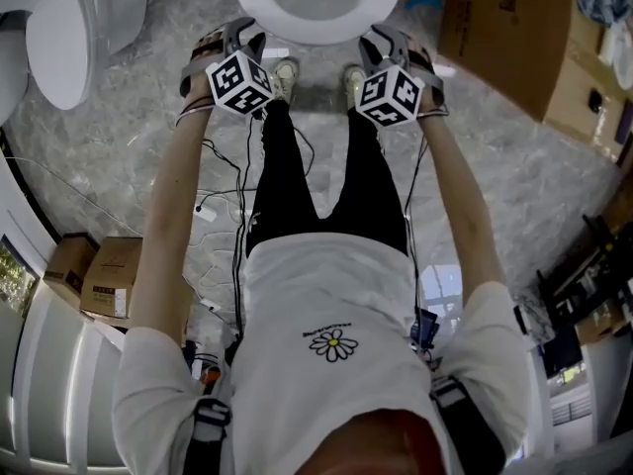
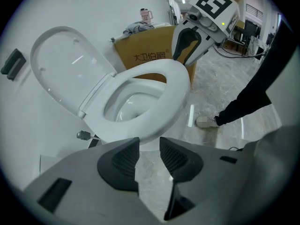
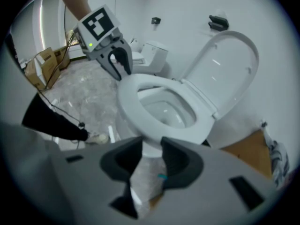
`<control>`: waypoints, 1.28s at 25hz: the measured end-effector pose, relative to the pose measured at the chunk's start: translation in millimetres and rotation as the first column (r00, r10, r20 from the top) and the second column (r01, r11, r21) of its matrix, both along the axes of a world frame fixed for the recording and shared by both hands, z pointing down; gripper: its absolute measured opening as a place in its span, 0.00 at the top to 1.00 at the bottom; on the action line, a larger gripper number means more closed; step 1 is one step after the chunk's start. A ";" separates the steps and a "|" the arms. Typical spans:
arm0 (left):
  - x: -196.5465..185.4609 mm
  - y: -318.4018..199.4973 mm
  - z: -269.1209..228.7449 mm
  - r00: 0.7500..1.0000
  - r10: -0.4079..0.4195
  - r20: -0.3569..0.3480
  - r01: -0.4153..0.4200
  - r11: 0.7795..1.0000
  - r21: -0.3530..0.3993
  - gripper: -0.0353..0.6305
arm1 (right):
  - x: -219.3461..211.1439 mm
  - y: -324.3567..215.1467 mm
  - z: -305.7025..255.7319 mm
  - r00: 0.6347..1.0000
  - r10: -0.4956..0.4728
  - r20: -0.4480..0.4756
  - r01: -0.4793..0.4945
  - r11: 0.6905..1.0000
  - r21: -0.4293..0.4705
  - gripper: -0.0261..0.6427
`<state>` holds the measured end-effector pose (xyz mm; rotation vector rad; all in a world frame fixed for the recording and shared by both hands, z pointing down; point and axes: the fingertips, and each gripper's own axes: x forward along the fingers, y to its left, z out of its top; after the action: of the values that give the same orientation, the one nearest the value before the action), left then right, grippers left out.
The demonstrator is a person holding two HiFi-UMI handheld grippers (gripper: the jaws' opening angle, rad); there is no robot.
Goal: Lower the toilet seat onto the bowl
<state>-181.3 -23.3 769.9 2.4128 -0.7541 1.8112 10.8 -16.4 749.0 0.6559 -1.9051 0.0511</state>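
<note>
We stand on the marble floor (image 1: 99,156) facing the toilet, with a cardboard box (image 1: 514,38) off to our right. The lid (image 2: 65,64) leans upright against the wall and has no part in this step, so we leave it alone.

The toilet seat (image 2: 180,86) lies about level over the bowl (image 3: 164,111). We judge it down or very nearly down. No view shows whether a last sliver of gap remains at the front.

The left gripper (image 2: 149,143) and the right gripper (image 3: 151,143) hang at the front of the seat, one to each side and pointing steeply down. The jaws of both are spread, and only bare floor shows between the pads. Neither grips anything, and the seat's front rim sits just beyond the tips.

To do this well, we think the two grippers should keep the same height. Then the seat settles flat instead of twisting on its hinge. Any remaining drop should be eased, not let go, because a hard seat landing on porcelain slaps and can chip.

The tips should ride on the rim's outer edge or top, never under it. Otherwise they could be pinched between seat and bowl as the gap closes.

Once the rim rests all round, we would draw both grippers back toward us, low and straight, without dragging on the seat.
</note>
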 end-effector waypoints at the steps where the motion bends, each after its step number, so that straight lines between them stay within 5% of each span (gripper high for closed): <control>1: -0.1 2.7 5.2 1.000 0.007 0.005 -0.007 1.000 -0.007 0.72 | -0.1 2.2 5.0 1.000 -0.002 0.000 0.002 1.000 -0.010 0.74; 32: -2.9 24.9 100.8 0.996 -0.030 0.082 0.051 0.965 -0.258 0.72 | -6.4 17.3 103.1 0.993 -0.077 -0.087 0.054 0.969 -0.242 0.74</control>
<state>-184.3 1.6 870.7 2.1590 -0.5271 1.8653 4.5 0.9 852.0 0.4244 -1.7915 0.2008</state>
